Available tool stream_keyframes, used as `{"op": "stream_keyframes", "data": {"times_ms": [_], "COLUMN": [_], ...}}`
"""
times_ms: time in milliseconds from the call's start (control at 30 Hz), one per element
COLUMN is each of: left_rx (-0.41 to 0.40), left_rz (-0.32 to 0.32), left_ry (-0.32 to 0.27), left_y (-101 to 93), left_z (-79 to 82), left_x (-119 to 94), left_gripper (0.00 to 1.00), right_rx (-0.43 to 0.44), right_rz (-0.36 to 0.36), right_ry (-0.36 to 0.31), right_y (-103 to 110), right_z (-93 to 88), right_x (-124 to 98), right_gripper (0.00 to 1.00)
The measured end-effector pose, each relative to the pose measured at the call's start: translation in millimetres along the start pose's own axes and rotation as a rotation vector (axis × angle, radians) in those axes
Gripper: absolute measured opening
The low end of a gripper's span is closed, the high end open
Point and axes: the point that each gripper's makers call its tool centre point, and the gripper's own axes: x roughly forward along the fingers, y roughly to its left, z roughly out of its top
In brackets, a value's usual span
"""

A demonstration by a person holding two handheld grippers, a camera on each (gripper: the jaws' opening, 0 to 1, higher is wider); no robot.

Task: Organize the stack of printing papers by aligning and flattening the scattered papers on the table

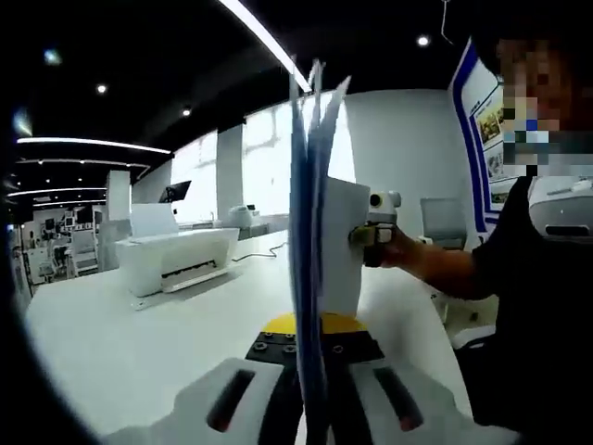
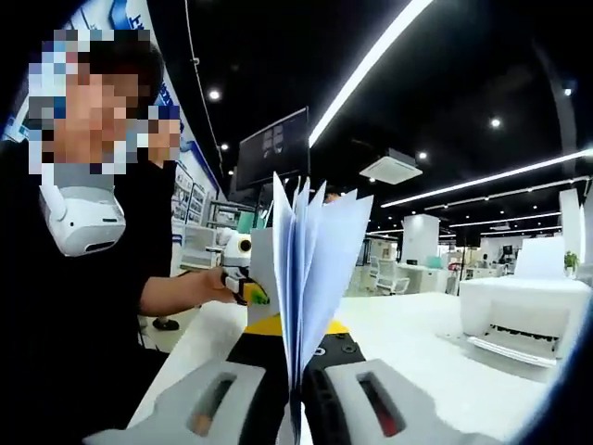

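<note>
Together we held the papers (image 1: 315,241) standing up above the white tabletop (image 1: 120,343), left gripper (image 1: 310,399) and right gripper (image 2: 296,399) fingers both pinching their edges, printer (image 1: 176,260) nearby

You are looking at a thin stack of white printing paper sheets (image 1: 310,213), matt and smooth, their loose edges fanning apart (image 2: 310,269). The long white table (image 1: 120,343) has a smooth, slightly glossy top that reflects the light. The boxy white printer (image 1: 176,260) looks like smooth satin plastic (image 2: 523,320). Your left gripper (image 1: 313,394) has pale grey matt plastic fingers, as does your right gripper (image 2: 296,399).
</note>
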Motion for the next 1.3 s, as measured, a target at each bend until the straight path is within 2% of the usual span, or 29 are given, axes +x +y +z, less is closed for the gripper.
{"op": "stream_keyframes", "data": {"times_ms": [233, 267, 300, 333, 367, 400, 567, 833, 967, 1133, 1300], "left_rx": [-0.016, -0.017, -0.027, -0.079, -0.121, -0.09, -0.091, -0.079, -0.079, -0.047, -0.063], "left_rz": [-0.017, 0.012, 0.045, 0.042, 0.009, 0.018, 0.003, 0.009, 0.007, -0.004, 0.002], "left_ry": [-0.01, -0.016, -0.04, -0.05, -0.028, -0.036, -0.012, 0.006, 0.013, 0.074, 0.091], "left_y": [-1.0, 4.7, 10.8, 10.7, 6.4, 9.5, 6.2, 8.5, 7.2, 1.9, 5.8], "left_z": [1.7, 1.2, 3.7, 2.9, -1.3, -0.4, -4.6, -6.9, -9.0, -18.4, -19.6], "left_x": [0, -1, 0, 0, -1, -1, 2, 4, 9, 19, 24], "left_gripper": [0.07, 0.11, 0.28, 0.34, 0.31, 0.3, 0.25, 0.25, 0.25, 0.3, 0.29], "right_rx": [0.003, 0.009, 0.022, 0.028, 0.028, 0.028, 0.03, 0.032, 0.022, 0.017, 0.002], "right_rz": [0.016, -0.003, -0.028, -0.027, -0.026, -0.028, -0.023, -0.028, -0.017, -0.026, -0.056], "right_ry": [-0.008, -0.01, -0.012, -0.012, -0.01, -0.009, -0.001, 0.012, 0.027, 0.053, 0.072], "right_y": [3, 1, -4, -4, -4, -5, -5, -10, -4, -6, -12], "right_z": [3.4, 3.7, 3.6, 2.9, 1.5, 0.4, -2.4, -7.0, -13.1, -16.7, -17.0], "right_x": [-1, -1, 0, 1, 1, 1, 2, 3, 9, 16, 17], "right_gripper": [0.0, 0.09, 0.19, 0.23, 0.22, 0.22, 0.15, 0.13, 0.13, 0.14, 0.15]}}
